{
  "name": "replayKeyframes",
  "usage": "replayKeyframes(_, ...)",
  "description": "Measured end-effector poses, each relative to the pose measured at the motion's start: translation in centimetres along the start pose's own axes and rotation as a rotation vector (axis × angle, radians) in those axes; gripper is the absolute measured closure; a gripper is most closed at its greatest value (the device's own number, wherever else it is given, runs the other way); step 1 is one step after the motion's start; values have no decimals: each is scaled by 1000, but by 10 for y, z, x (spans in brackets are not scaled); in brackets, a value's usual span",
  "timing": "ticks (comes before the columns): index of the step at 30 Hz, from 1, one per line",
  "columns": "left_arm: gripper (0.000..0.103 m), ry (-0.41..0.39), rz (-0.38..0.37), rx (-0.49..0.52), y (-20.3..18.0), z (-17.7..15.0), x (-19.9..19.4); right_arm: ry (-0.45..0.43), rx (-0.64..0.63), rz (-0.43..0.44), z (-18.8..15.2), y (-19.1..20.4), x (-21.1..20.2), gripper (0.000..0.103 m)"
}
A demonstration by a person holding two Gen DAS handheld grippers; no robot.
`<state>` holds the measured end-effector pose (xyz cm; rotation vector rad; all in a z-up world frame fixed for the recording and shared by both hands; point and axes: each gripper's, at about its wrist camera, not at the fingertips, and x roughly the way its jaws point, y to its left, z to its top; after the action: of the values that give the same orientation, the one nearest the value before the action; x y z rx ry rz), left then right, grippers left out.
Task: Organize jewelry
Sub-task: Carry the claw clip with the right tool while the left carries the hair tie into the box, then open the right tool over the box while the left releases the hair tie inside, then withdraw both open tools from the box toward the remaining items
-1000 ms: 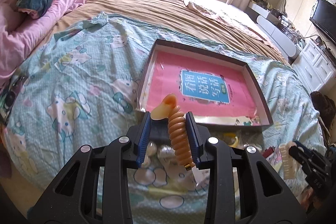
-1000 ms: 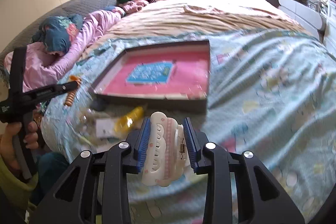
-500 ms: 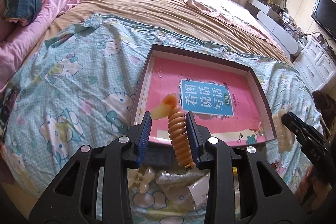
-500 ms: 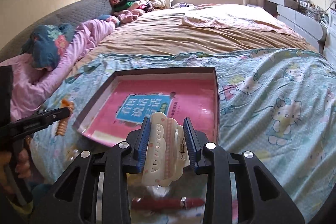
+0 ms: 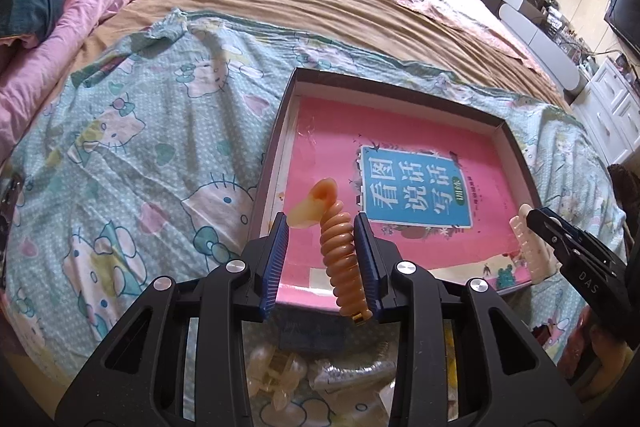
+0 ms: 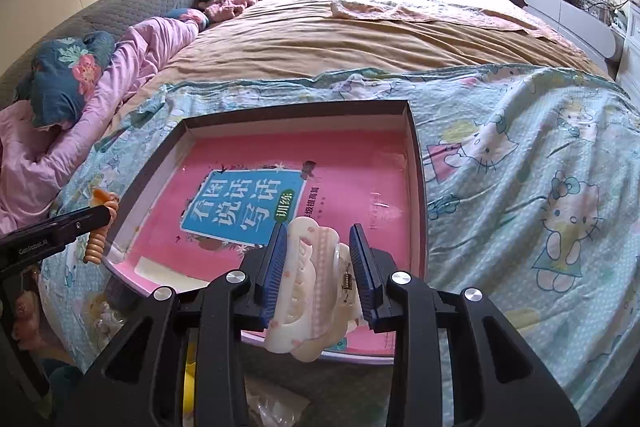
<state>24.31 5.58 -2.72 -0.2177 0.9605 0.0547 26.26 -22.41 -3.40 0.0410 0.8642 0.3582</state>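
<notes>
My left gripper (image 5: 322,239) is shut on an orange spiral hair coil (image 5: 344,267) with a pale cream end, held upright over the near edge of a shallow dark box (image 5: 516,147). A pink book (image 5: 416,187) with a blue label lies flat inside the box. My right gripper (image 6: 318,247) is shut on a cream hair claw clip (image 6: 312,279), hanging above the box's near right part. From the right wrist view the left gripper (image 6: 100,217) and its coil (image 6: 98,243) show at the box's left corner. The left wrist view catches the cream clip (image 5: 528,243) at the right.
The box rests on a Hello Kitty sheet (image 5: 140,147) spread over a brown blanket (image 6: 360,39). A clear claw clip (image 5: 276,371) and a silver packet (image 5: 352,375) lie loose before the box. Pink bedding (image 6: 140,55) is piled at the left, white drawers (image 5: 616,107) stand at the right.
Both grippers have moved forward and a little down, from over the loose items to over the box's near edge. Each keeps its hold on its hair piece.
</notes>
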Motion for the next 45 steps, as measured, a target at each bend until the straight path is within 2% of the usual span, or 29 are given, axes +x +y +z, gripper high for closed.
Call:
replayKeyframes(3,77,12,3,4,-1,2,6,10,12,-4,1,-3,5,72)
replayKeyframes(5,77,21,1,10,-2,3,9,13,16,-1,2,-4,7,78)
replayKeyframes(12,77,46,0,33,-4,6,18,20,49,1,3,-9,8,77)
replayKeyframes(25,69,97,-5,82,-12,4,31,-37,112,-19,2,-26,-32,48)
replayKeyframes(29,64,85,-5,93,-14,5,24,-62,128,-11,3,-27,-46,41)
replayKeyframes(40,28,-4,-26,90,-10,10,-26,-136,101,-1,1,-11,-93,21)
replayKeyframes(45,15,-47,-41,75,-4,7,-50,-155,87,4,-3,-1,-109,18)
